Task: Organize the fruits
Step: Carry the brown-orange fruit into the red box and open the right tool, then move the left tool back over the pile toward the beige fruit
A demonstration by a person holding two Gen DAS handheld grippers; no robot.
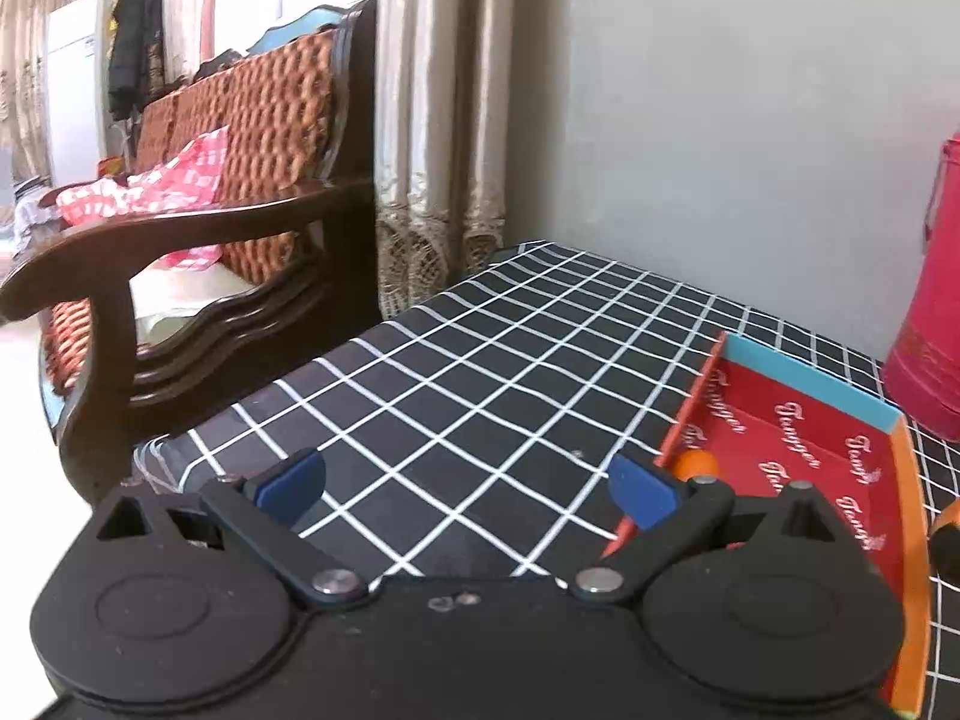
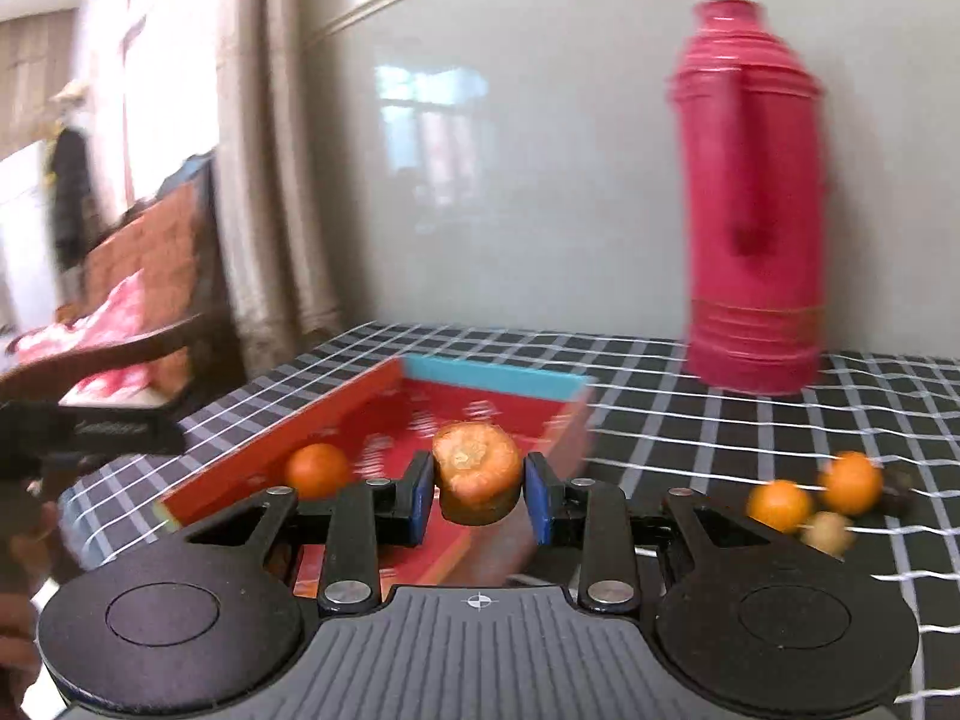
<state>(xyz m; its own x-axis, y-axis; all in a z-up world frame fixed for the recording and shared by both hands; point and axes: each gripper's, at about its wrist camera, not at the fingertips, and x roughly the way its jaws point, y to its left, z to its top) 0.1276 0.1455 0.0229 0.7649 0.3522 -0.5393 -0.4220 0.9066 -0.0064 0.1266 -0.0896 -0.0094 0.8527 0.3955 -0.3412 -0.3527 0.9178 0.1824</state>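
Left wrist view first: a dark wooden armchair (image 1: 198,228) with a woven orange back stands at the far left, a red-and-white checked cloth (image 1: 156,186) on its seat, beige curtains (image 1: 438,120) beside it. The left gripper (image 1: 465,489) hovers over the black, white-gridded counter (image 1: 480,360) with its blue pads spread wide and nothing between them. Just right of it lies the red tray (image 1: 798,438) with a blue far rim and orange side rims; an orange fruit (image 1: 696,463) shows at its near-left corner, partly hidden by the gripper's right finger. A pink thermos (image 1: 930,312) stands at the right edge.

Right wrist view, blurred: the tray (image 2: 498,372) sits left of centre with one small orange (image 2: 317,470) inside near its left wall. The right gripper (image 2: 479,489) is closed narrowly on a carrot stump (image 2: 477,465), cut face toward the camera, held above the tray's near end. Further right, the thermos (image 2: 750,198) stands upright by the wall, and two oranges (image 2: 779,505) (image 2: 851,481) and a small yellowish fruit (image 2: 829,533) lie close together on the counter (image 2: 720,420), outside the tray.
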